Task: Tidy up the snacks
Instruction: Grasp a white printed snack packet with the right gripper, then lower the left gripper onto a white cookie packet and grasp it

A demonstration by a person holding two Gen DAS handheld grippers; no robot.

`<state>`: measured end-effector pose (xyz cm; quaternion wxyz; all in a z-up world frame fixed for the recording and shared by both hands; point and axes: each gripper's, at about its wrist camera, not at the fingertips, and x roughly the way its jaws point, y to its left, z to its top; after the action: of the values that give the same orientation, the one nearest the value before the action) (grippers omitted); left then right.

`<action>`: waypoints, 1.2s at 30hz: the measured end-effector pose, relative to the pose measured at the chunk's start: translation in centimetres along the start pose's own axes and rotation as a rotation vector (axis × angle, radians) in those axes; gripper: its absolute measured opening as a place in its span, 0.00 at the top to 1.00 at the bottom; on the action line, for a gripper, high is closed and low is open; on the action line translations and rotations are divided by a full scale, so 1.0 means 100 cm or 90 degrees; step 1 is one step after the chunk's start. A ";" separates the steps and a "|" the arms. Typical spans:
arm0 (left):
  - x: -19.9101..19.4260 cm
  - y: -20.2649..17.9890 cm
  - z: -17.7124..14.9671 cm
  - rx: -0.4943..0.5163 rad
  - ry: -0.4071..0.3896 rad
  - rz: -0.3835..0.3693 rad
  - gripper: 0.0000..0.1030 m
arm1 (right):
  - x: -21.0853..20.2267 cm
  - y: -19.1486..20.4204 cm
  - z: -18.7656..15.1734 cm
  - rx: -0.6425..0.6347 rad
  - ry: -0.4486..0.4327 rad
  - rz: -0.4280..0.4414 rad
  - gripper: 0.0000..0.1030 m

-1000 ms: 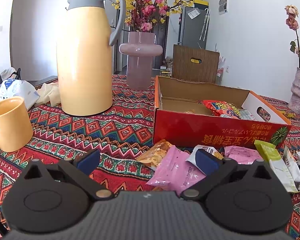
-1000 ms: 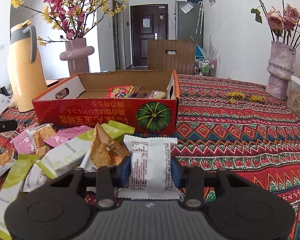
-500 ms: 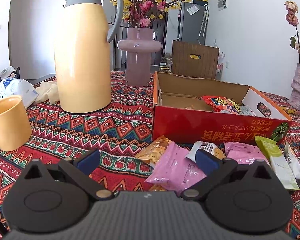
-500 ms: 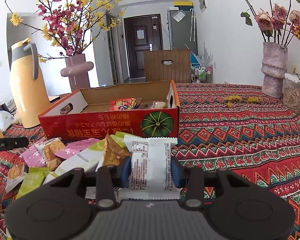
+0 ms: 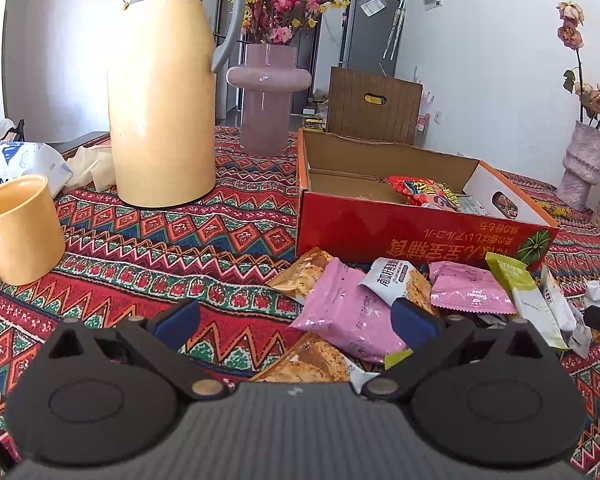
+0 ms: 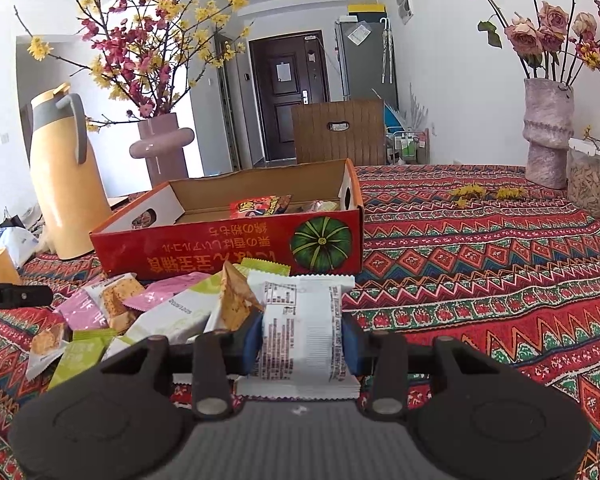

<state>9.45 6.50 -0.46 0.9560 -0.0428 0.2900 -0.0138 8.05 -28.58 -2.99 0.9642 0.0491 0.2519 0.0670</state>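
The right gripper point(image 6: 303, 344) clenches a white snack packet point(image 6: 300, 328) crosswise, ready for the red box point(image 6: 228, 246); the left gripper point(image 5: 296, 318) hangs released over the pile.

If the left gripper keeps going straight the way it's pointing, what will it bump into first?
Probably the pink snack packet lying between the open left gripper and the red box; depth is hard to judge.

White walls point(image 6: 452, 92) bound a bright, daylit room — a dark door point(image 6: 288, 96) at twelve o'clock, a grey fridge point(image 6: 364, 60) just beside it at one, a wooden chair back point(image 6: 340, 132) before them behind the table point(image 6: 480, 248).
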 end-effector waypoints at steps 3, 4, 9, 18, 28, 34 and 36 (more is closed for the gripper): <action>-0.004 0.000 -0.002 0.005 0.005 -0.001 0.00 | -0.002 0.000 -0.001 0.002 -0.001 0.002 0.61; -0.006 0.000 -0.003 0.010 0.004 -0.001 0.00 | -0.002 0.000 -0.002 0.002 -0.001 0.002 0.61; -0.012 0.001 -0.009 0.025 0.011 -0.012 0.00 | -0.007 0.002 -0.003 0.000 -0.005 0.003 0.61; -0.006 -0.005 -0.022 0.068 0.053 -0.023 0.00 | -0.013 -0.001 -0.007 0.008 -0.007 0.003 0.61; 0.011 -0.013 -0.025 0.127 0.103 -0.034 0.00 | -0.016 -0.005 -0.010 0.016 -0.006 0.000 0.61; 0.026 -0.016 -0.021 0.145 0.127 -0.043 0.00 | -0.015 -0.006 -0.012 0.022 -0.004 -0.006 0.61; 0.033 -0.013 -0.019 0.132 0.141 -0.056 0.00 | -0.015 -0.006 -0.012 0.022 -0.004 -0.006 0.61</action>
<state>11.08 4.88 -3.75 0.9161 0.0451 0.3882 -0.0899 6.21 -29.34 -3.41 0.9642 0.0646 0.2505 0.0579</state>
